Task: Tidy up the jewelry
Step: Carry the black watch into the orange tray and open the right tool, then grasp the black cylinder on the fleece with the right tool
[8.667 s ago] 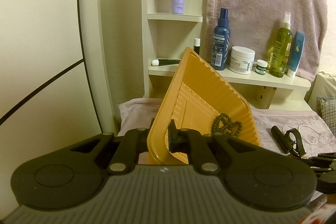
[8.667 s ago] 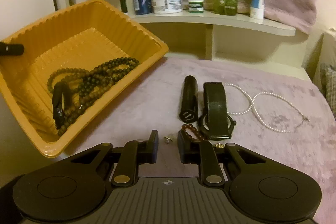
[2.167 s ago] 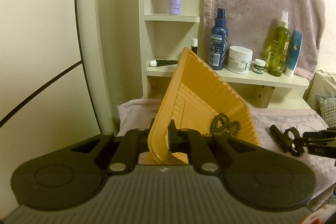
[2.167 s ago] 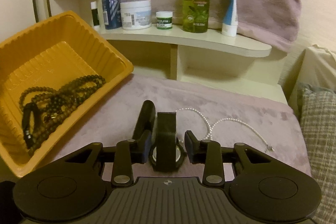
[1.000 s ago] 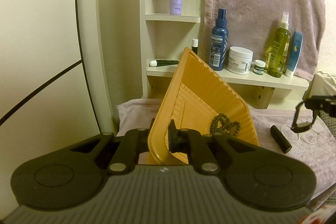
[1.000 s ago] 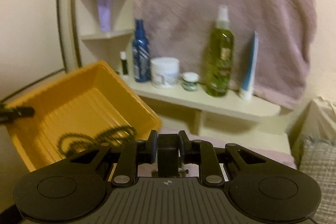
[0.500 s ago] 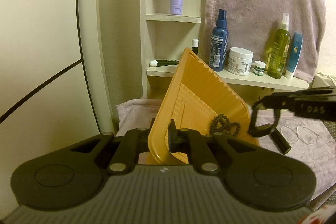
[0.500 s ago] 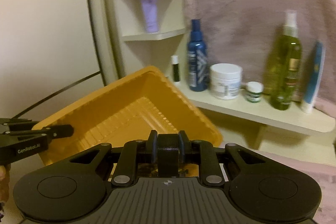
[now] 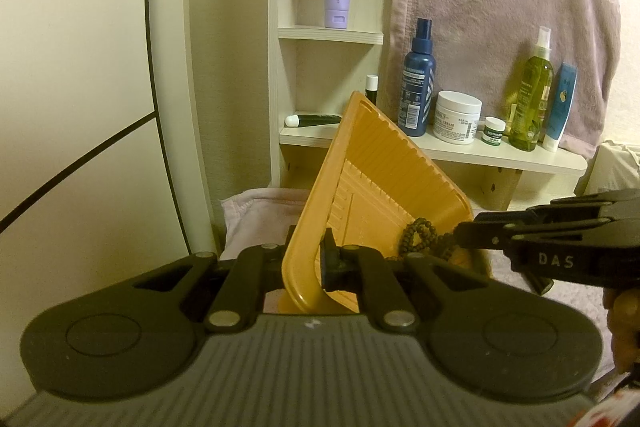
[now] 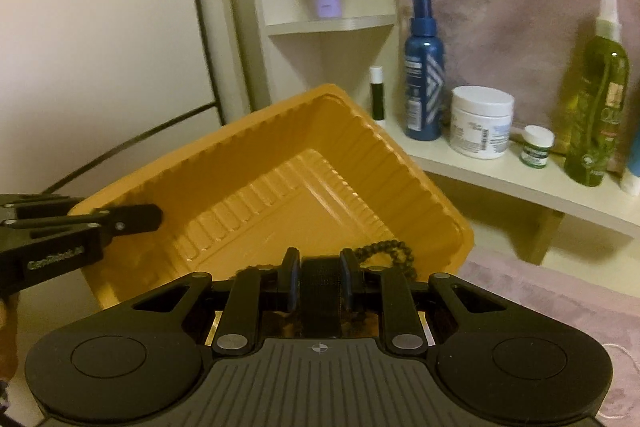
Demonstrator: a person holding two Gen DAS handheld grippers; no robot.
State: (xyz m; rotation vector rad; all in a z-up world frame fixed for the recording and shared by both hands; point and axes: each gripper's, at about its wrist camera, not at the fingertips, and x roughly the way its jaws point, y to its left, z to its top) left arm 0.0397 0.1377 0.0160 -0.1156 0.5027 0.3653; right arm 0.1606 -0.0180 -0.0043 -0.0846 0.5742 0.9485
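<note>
Two grippers work one yellow tray (image 10: 248,163). The left gripper (image 9: 308,259) is clamped tight on the tray's near-left rim and holds it tipped up, its far corner raised toward the shelf (image 9: 500,157). The right gripper (image 10: 318,285) is narrowly closed on the dark mesh strap of a watch (image 10: 320,291) and hangs over the tray's near-right corner, above a string of dark beads (image 10: 386,251) already lying inside.

To do this step well, the right hand should carry the watch down past the rim until it is low over the tray floor, then part the jaws, so the watch drops a short way and does not bounce out or slide off the tilted floor. Setting it beside the beads, not on them, would likely save tangling. The left hand should keep the tray steady.

Much is hidden. The watch face hangs below the gripper body and cannot be seen; only the strap shows. The gripper also covers most of the beads. Other jewelry on the pink cloth (image 10: 560,291) lies out of sight, and the right wrist picture is slightly blurred.
</note>
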